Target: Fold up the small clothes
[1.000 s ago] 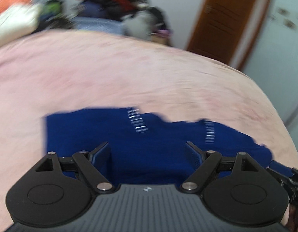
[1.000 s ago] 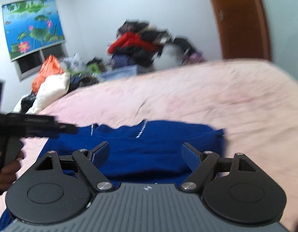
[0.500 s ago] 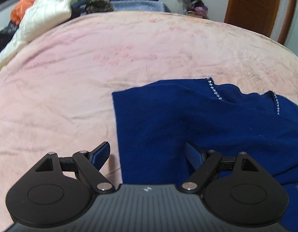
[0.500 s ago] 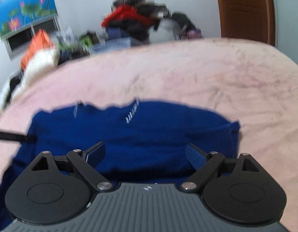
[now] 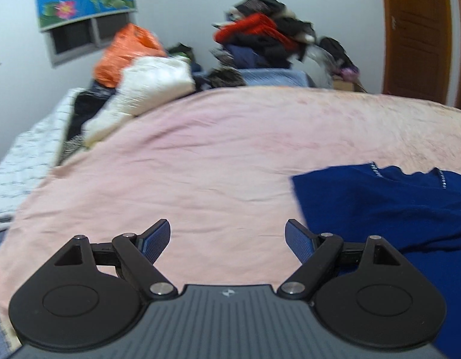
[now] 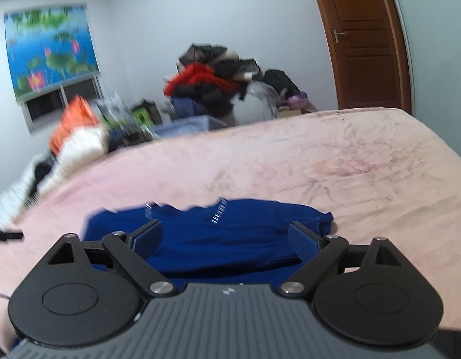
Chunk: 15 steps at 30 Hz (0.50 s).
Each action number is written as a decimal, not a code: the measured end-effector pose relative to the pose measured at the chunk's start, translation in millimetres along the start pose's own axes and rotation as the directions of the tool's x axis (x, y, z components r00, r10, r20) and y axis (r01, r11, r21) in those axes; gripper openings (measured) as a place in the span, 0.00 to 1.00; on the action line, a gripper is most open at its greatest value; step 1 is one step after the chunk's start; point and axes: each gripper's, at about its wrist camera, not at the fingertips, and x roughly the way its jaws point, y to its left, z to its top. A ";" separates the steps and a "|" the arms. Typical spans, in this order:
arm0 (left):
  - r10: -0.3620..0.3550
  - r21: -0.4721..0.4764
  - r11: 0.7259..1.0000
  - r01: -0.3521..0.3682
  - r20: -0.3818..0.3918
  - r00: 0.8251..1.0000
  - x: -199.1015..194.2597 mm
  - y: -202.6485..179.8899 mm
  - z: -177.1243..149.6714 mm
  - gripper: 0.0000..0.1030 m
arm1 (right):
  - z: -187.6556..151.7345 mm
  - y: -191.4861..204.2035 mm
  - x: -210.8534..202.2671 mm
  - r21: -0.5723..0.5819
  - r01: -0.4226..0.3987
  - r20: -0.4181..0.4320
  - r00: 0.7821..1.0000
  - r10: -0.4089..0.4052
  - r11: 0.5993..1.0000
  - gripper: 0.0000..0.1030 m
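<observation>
A dark blue garment (image 6: 218, 239) with small sparkly trim lies flat on the pink bed cover (image 6: 350, 179). In the left wrist view the blue garment (image 5: 395, 209) is at the right. My left gripper (image 5: 227, 236) is open and empty over bare pink cover, just left of the garment's left edge. My right gripper (image 6: 224, 236) is open and empty, held above the garment's near part. A tip of the left gripper (image 6: 6, 234) shows at the left edge of the right wrist view.
A pile of clothes (image 5: 266, 42) and bags stands beyond the bed's far edge. White and orange bundles (image 5: 140, 83) and a checked cloth (image 5: 24, 161) lie at the far left. A wooden door (image 6: 365, 39) is at the right.
My left gripper has swung left, off the garment and over bare cover, and its view has tilted up. My right gripper stays over the garment, open throughout.
</observation>
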 end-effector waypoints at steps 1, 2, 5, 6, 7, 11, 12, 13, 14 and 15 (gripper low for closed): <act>0.013 -0.008 1.000 -0.013 0.009 1.000 -8.9 9.5 -3.4 0.82 | 1.3 -0.3 -10.9 0.017 -0.015 0.016 1.000 0.015 1.000 0.91; 0.025 -0.017 1.000 -0.025 0.017 1.000 -17.0 18.4 -5.8 0.82 | 3.9 1.8 -20.5 0.029 -0.025 0.026 0.999 0.024 0.999 0.94; 0.063 -0.038 0.997 -0.061 0.042 0.997 -42.9 46.8 -13.8 0.82 | 9.5 -0.3 -54.4 0.057 -0.092 0.023 0.996 0.091 0.994 0.97; 0.075 -0.037 0.997 -0.073 0.051 0.996 -51.6 55.4 -16.2 0.82 | 11.1 -2.0 -65.7 0.064 -0.123 0.015 0.992 0.123 0.990 0.97; 0.094 -0.031 0.995 -0.092 0.064 0.994 -61.6 64.1 -18.6 0.82 | 13.0 -4.3 -78.6 0.067 -0.157 -0.001 0.987 0.158 0.985 0.97; 0.167 0.036 0.984 -0.173 0.127 0.978 -101.9 88.6 -27.3 0.86 | 20.8 -14.1 -141.8 0.020 -0.208 -0.026 0.978 0.208 0.978 0.97; 0.162 0.057 0.983 -0.172 0.149 0.976 -113.9 92.4 -30.2 0.89 | 23.3 -16.9 -158.9 0.000 -0.196 -0.022 0.980 0.196 0.981 0.97; 0.143 0.075 0.985 -0.157 0.171 0.975 -125.1 93.8 -33.5 0.90 | 26.1 -19.5 -175.9 -0.017 -0.182 -0.019 0.983 0.182 0.983 0.98; 0.110 0.090 0.988 -0.129 0.192 0.975 -135.9 93.9 -38.0 0.93 | 27.7 -21.7 -196.7 -0.031 -0.168 -0.008 0.986 0.168 0.985 0.98; 0.069 0.100 0.991 -0.092 0.208 0.976 -144.6 91.5 -43.7 0.97 | 28.8 -23.6 -213.1 -0.040 -0.160 0.010 0.987 0.161 0.986 0.99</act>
